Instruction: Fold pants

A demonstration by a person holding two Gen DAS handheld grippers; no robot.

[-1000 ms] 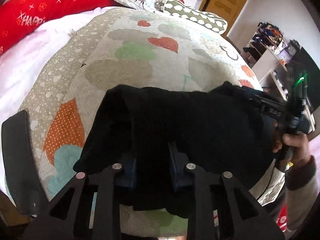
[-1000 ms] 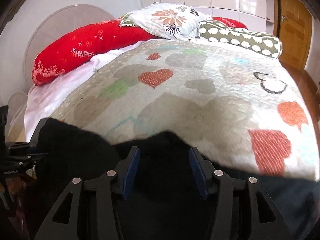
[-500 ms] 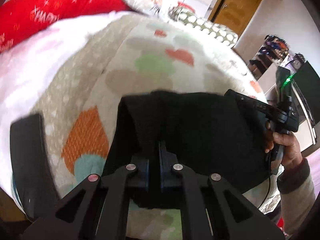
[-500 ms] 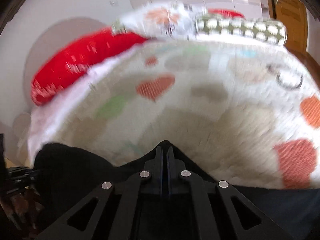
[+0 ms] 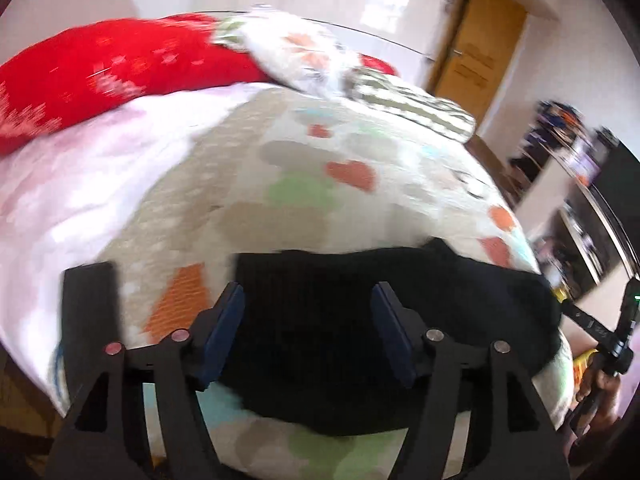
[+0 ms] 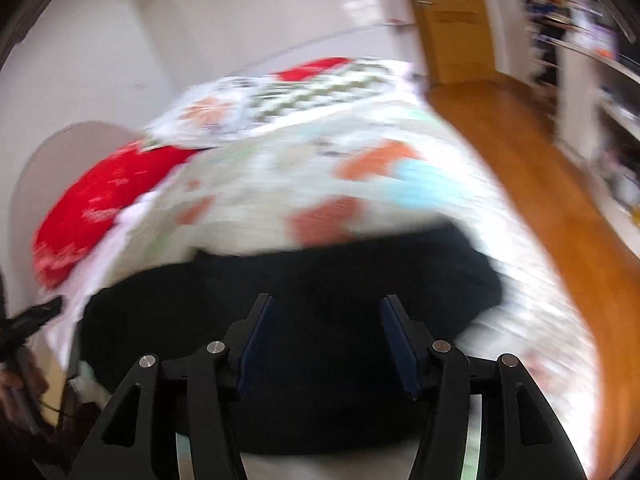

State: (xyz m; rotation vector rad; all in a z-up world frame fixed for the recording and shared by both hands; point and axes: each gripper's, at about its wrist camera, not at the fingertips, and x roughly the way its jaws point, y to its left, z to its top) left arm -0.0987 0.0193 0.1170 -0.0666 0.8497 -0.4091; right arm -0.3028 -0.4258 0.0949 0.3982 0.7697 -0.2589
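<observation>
Jaws of both grippers just opened, empty; pants (image 5: 384,344) lie beneath.

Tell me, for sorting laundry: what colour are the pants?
Black pants, clearest in the left wrist view.

The pants (image 5: 384,344) were plain black; the quilt (image 5: 304,200) was cream with orange, green and grey hearts; the bolster (image 5: 108,76) was red.

Two close wrist views, shared bed (image 5: 304,216)
</observation>
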